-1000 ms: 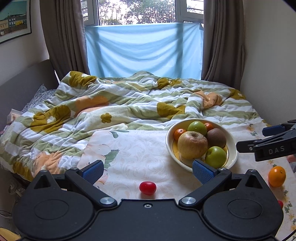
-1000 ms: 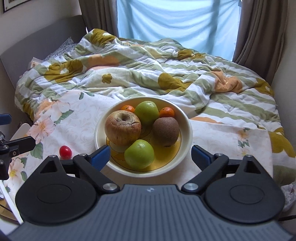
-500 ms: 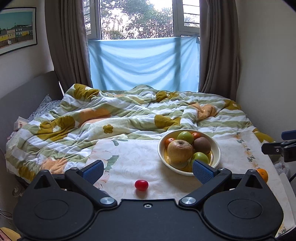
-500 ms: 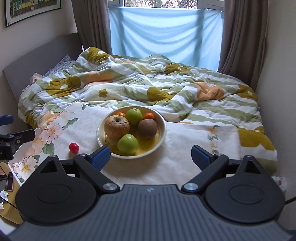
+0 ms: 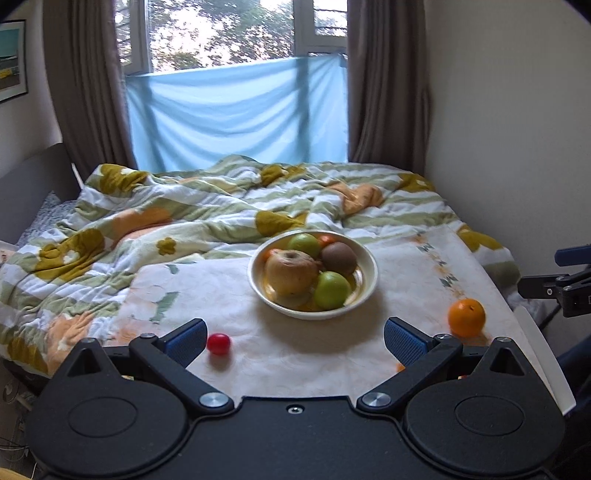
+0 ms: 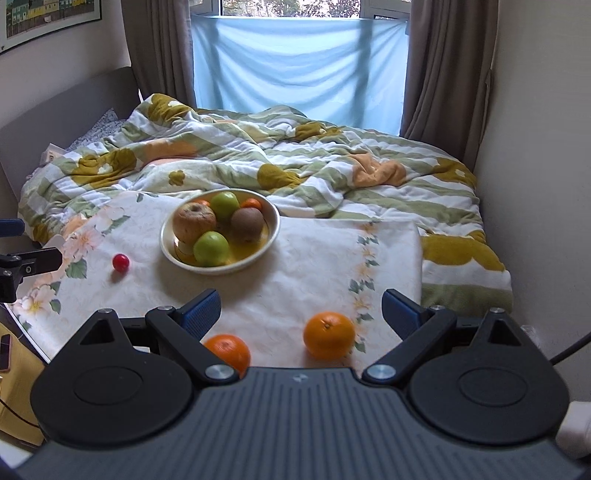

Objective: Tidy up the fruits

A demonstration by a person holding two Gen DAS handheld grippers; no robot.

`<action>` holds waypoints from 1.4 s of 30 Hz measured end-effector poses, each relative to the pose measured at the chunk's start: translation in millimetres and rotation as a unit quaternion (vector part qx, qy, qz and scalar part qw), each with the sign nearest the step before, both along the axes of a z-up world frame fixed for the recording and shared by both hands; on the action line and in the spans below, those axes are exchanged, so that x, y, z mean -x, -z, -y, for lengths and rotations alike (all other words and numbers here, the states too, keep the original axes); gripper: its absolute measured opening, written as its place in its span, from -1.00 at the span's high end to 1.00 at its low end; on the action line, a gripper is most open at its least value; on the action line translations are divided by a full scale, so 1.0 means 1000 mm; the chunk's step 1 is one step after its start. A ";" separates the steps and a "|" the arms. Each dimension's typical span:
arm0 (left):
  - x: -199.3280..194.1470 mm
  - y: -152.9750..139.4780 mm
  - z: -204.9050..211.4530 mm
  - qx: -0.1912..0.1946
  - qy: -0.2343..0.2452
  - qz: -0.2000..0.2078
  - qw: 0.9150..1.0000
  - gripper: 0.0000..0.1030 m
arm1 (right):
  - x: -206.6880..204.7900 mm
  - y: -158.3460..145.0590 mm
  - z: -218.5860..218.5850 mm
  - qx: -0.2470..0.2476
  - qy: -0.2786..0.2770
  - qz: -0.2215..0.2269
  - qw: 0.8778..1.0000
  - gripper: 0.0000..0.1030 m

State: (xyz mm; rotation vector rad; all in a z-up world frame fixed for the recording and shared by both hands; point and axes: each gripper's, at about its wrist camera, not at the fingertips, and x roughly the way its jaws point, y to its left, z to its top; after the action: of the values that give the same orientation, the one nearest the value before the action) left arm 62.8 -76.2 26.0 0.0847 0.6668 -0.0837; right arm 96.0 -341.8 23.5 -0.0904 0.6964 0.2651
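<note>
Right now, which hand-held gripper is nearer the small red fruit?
Left. The left hand-held gripper has the small red fruit just beside its left fingertip; the right hand-held gripper sits farther off, near the oranges.

Left wrist view: looks forward between the left gripper (image 5: 294,338) fingers, from the near left of the cloth-covered board (image 5: 280,354), facing the window (image 5: 236,33). Right wrist view: same heading, from the near right, set higher and slightly farther back. Both share the fruit bowl (image 5: 364,291) (image 6: 273,230), red fruit (image 5: 218,343) (image 6: 120,261), duvet (image 5: 177,221).
</note>
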 end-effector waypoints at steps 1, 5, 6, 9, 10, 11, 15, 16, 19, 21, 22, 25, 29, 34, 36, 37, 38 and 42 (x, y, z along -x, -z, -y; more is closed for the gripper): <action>-0.002 0.004 0.005 0.002 0.009 -0.006 1.000 -1.00 | 0.001 0.004 0.004 0.000 0.001 -0.002 1.000 -1.00; -0.007 0.021 0.024 0.006 0.048 -0.027 0.998 -1.00 | 0.001 0.020 0.016 0.010 0.002 -0.009 1.000 -1.00; -0.010 0.026 0.030 0.004 0.057 -0.033 0.998 -1.00 | 0.000 0.025 0.019 0.016 0.001 -0.010 1.000 -1.00; -0.019 0.041 0.045 0.003 0.085 -0.052 0.995 -1.00 | -0.005 0.041 0.025 0.038 -0.004 -0.019 0.999 -1.00; -0.022 0.047 0.050 0.003 0.094 -0.058 0.994 -1.00 | -0.007 0.046 0.027 0.041 -0.006 -0.021 0.999 -1.00; -0.024 0.052 0.054 0.002 0.102 -0.063 0.993 -1.00 | -0.010 0.052 0.029 0.043 -0.007 -0.025 0.999 -1.00; -0.033 0.072 0.070 0.004 0.128 -0.080 0.989 -1.00 | -0.020 0.076 0.034 0.052 -0.022 -0.036 0.998 -1.00; -0.035 0.077 0.074 0.004 0.133 -0.084 0.988 -1.00 | -0.023 0.081 0.035 0.052 -0.028 -0.038 0.998 -1.00; -0.042 0.091 0.085 0.001 0.144 -0.094 0.985 -1.00 | -0.034 0.096 0.041 0.039 -0.045 -0.050 0.997 -1.00; -0.046 0.100 0.091 0.001 0.148 -0.101 0.984 -0.99 | -0.040 0.103 0.042 0.032 -0.053 -0.056 0.996 -1.00; -0.048 0.104 0.094 0.001 0.149 -0.103 0.983 -0.97 | -0.043 0.107 0.043 0.030 -0.056 -0.059 0.996 -1.00; -0.055 0.113 0.101 0.000 0.148 -0.106 0.983 -0.93 | -0.054 0.117 0.042 0.035 -0.063 -0.068 0.995 -0.95; -0.062 0.124 0.108 -0.003 0.145 -0.113 0.983 -0.76 | -0.063 0.126 0.040 0.036 -0.078 -0.073 0.994 -0.88; -0.067 0.134 0.110 0.006 0.145 -0.132 0.981 -0.46 | -0.073 0.133 0.037 0.033 -0.088 -0.074 0.993 -0.87; -0.068 0.138 0.111 0.006 0.147 -0.141 0.979 -0.26 | -0.077 0.135 0.037 0.028 -0.088 -0.075 0.993 -0.87; -0.068 0.139 0.111 0.002 0.145 -0.142 0.979 -0.24 | -0.078 0.136 0.036 0.029 -0.088 -0.077 0.993 -0.87; -0.068 0.138 0.110 0.005 0.145 -0.141 0.979 -0.23 | -0.079 0.138 0.035 0.030 -0.088 -0.079 0.992 -0.87; -0.068 0.137 0.108 0.015 0.139 -0.145 0.979 -0.22 | -0.082 0.140 0.033 0.029 -0.092 -0.080 0.992 -0.86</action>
State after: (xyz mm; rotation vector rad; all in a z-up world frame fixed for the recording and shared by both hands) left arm 131.2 -184.2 -111.4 0.1371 0.9429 -0.3810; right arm 178.0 -375.0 -116.2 -0.1915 0.8571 0.4331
